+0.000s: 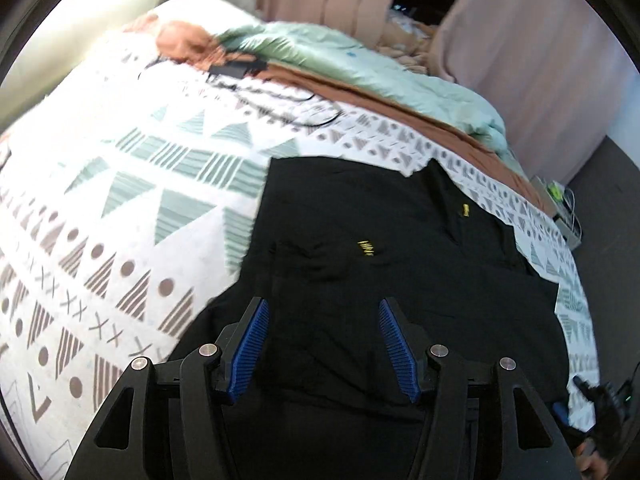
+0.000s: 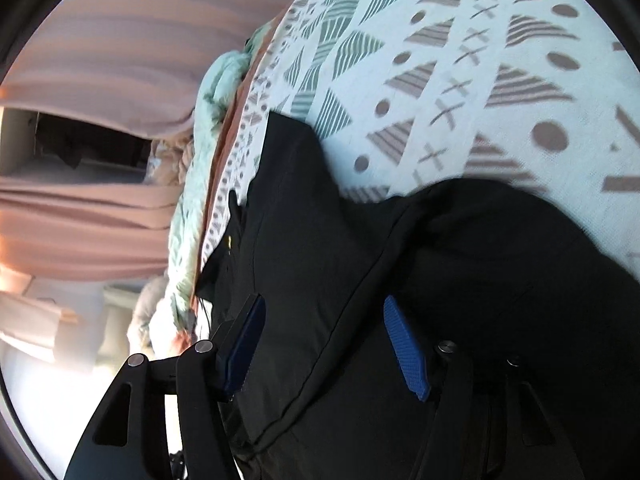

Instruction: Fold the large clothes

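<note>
We have the black garment (image 1: 360, 280) spread on the patterned bedsheet (image 1: 120, 200), small yellow marks on its chest, the crumpled mint duvet (image 1: 360, 64) at the far side. Our left gripper (image 1: 322, 344) hangs over the near part, jaws apart, nothing between them. The right gripper (image 2: 324, 344) sits low over a seamed edge of the cloth, jaws apart too, with no grip that we can see. It looks soft, limp and light, so it will sag; we'd pinch it at the seams or hem corners.
</note>
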`<state>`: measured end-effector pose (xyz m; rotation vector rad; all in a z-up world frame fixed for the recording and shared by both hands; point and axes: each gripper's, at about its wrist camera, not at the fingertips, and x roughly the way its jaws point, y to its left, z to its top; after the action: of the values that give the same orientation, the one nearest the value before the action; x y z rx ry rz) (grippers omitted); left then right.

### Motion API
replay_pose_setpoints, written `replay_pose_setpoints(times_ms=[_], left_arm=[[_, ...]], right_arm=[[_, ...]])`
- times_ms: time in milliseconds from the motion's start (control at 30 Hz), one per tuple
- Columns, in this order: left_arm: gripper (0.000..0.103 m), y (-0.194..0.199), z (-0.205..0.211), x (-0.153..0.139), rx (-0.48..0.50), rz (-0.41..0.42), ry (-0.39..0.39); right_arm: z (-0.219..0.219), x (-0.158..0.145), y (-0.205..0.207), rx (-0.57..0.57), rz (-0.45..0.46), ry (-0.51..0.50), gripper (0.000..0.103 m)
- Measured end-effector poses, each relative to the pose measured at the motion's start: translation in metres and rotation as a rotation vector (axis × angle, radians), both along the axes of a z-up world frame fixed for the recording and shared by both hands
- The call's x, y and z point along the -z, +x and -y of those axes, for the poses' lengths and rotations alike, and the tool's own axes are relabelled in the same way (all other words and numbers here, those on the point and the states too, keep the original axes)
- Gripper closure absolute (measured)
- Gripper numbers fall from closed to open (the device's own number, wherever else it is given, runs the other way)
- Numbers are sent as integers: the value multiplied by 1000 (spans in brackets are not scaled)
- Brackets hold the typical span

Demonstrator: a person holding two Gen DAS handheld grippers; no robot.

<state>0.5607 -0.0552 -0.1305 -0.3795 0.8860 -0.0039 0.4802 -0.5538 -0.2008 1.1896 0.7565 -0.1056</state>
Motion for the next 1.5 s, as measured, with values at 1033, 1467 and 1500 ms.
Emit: replay_pose_setpoints(times_ms=[1033, 1467, 1500], left_arm=[[92, 9, -12, 37, 1, -96, -30], [89, 12, -20, 45, -34, -111, -45], [87, 11, -19, 43, -31, -114, -38]], right_arm=[[12, 8, -11, 101, 6, -91, 98], [7, 13, -1, 86, -32, -69, 97], [6, 13, -2, 86, -37, -65, 95]])
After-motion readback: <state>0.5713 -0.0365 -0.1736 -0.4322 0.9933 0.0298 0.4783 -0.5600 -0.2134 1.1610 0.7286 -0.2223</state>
